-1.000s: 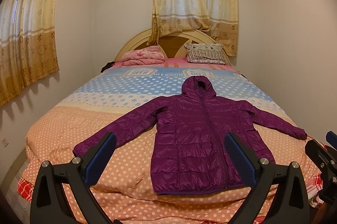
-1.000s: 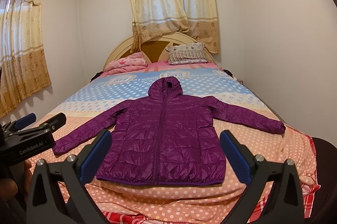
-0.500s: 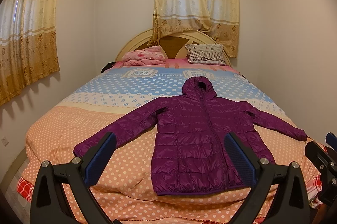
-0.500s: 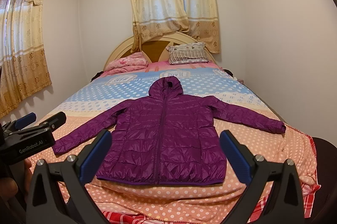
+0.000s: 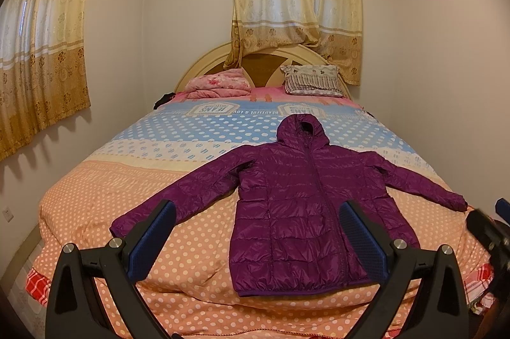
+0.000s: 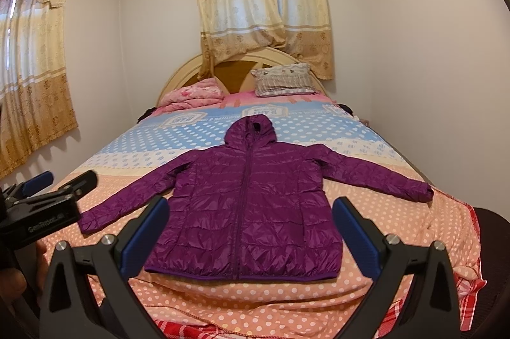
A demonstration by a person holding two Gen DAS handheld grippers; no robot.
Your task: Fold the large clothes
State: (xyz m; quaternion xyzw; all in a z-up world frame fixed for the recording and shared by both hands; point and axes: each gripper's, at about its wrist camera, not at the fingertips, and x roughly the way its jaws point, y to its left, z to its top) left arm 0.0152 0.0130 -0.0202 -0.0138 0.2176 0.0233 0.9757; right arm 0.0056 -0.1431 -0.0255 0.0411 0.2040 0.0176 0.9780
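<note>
A purple hooded puffer jacket (image 5: 299, 205) lies flat and zipped on the bed, sleeves spread out, hood toward the headboard; it also shows in the right wrist view (image 6: 248, 208). My left gripper (image 5: 258, 240) is open and empty, held above the foot of the bed, short of the jacket's hem and left sleeve cuff. My right gripper (image 6: 251, 237) is open and empty, held in front of the jacket's hem. The left gripper also shows at the left edge of the right wrist view (image 6: 47, 198).
The bed (image 5: 121, 198) has a dotted orange and blue cover. A folded pink blanket (image 5: 220, 84) and a pillow (image 5: 314, 80) lie by the headboard. Walls stand close on both sides. Curtains (image 5: 296, 1) hang behind the bed.
Both views have shifted very slightly; the grippers stay open and the jacket has not moved.
</note>
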